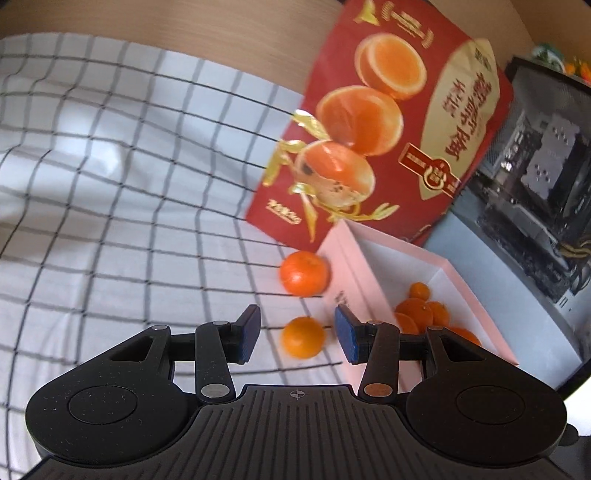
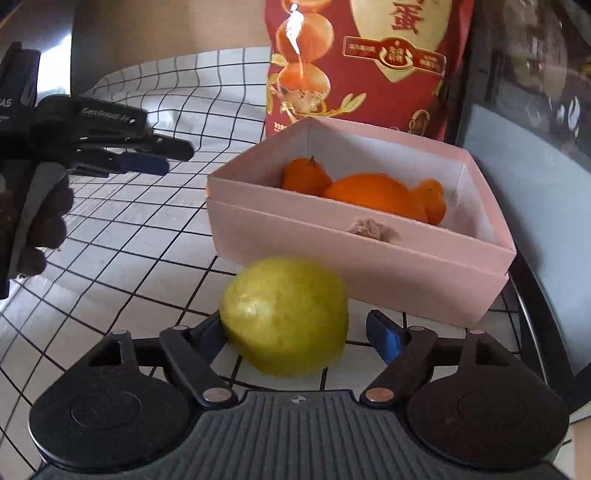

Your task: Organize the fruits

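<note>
Checked cloth (image 2: pixel 122 258), pink box (image 2: pixel 332 266) behind pear (image 2: pixel 284 317), red bag (image 2: pixel 369 59) beyond.

Soft daylight lit both views evenly, with a glare streak on the red bag (image 2: pixel 295 22). Fisheye bending curved the checked cloth (image 1: pixel 110 166); motion blur softened the left view.

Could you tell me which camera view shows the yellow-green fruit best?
The right wrist view: the yellow-green fruit sits close and whole between the right hand-held gripper's fingers, in front of the pink box. The left wrist view shows none of it.
</note>
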{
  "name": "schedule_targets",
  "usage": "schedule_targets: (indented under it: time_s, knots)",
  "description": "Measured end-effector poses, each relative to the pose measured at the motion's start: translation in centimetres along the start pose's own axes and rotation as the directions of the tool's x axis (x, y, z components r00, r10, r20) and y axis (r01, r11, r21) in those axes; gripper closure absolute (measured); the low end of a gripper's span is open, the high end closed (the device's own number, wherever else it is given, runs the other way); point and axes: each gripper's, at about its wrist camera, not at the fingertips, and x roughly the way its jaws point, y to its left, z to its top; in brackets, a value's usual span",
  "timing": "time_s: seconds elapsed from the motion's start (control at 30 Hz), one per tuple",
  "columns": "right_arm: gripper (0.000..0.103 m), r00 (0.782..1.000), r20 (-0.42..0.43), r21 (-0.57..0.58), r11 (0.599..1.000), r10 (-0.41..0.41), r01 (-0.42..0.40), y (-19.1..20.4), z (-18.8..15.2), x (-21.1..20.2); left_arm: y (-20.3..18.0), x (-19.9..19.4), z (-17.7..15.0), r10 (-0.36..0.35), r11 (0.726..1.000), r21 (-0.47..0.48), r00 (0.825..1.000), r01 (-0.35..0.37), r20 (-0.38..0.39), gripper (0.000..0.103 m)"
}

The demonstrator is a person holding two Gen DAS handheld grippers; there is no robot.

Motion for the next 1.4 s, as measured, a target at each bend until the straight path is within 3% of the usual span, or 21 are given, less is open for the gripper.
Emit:
schedule_targets:
  time_s: [0.17,0.33,0.67,0.93,1.1,1.4]
  knots:
    - [0.02,0.999,0.003,0.058,0.998,0.041,-0.041,-1.0,-0.1,0.0,-2.1,2.1,-0.2,0.064,0.995,0.082,0.997,-0.06,-0.049,0.054]
    - [0.019,1.0,-0.004,0.034,0.999,0.028,-0.028,-0.5,-0.1,0.1,-2.4,3.4,-1.1,0.156,0.981,0.133,0.984,-0.143,-0.091,0.052]
    - [0.017,1.0,-0.008,0.027,0.999,0.029,-0.028,-0.3,-0.1,0.3,-1.8,4.0,-1.9,0.098,0.991,0.1,0.991,-0.089,-0.088,0.051]
    - [0.017,1.0,-0.006,0.03,0.999,0.03,-0.03,-0.4,-0.1,0.3,-2.5,3.9,-1.7,0.124,0.983,0.148,0.988,-0.11,-0.092,0.05]
    - [0.017,1.0,-0.004,0.039,0.999,0.031,-0.031,-0.5,-0.1,0.3,-2.8,3.7,-2.0,0.092,0.981,0.181,0.988,-0.069,-0.123,0.067]
    - [0.016,0.999,-0.003,0.04,0.999,0.032,-0.032,-0.6,-0.1,0.4,-2.4,0.6,-3.7,0.117,0.98,0.172,0.99,-0.103,-0.074,0.068]
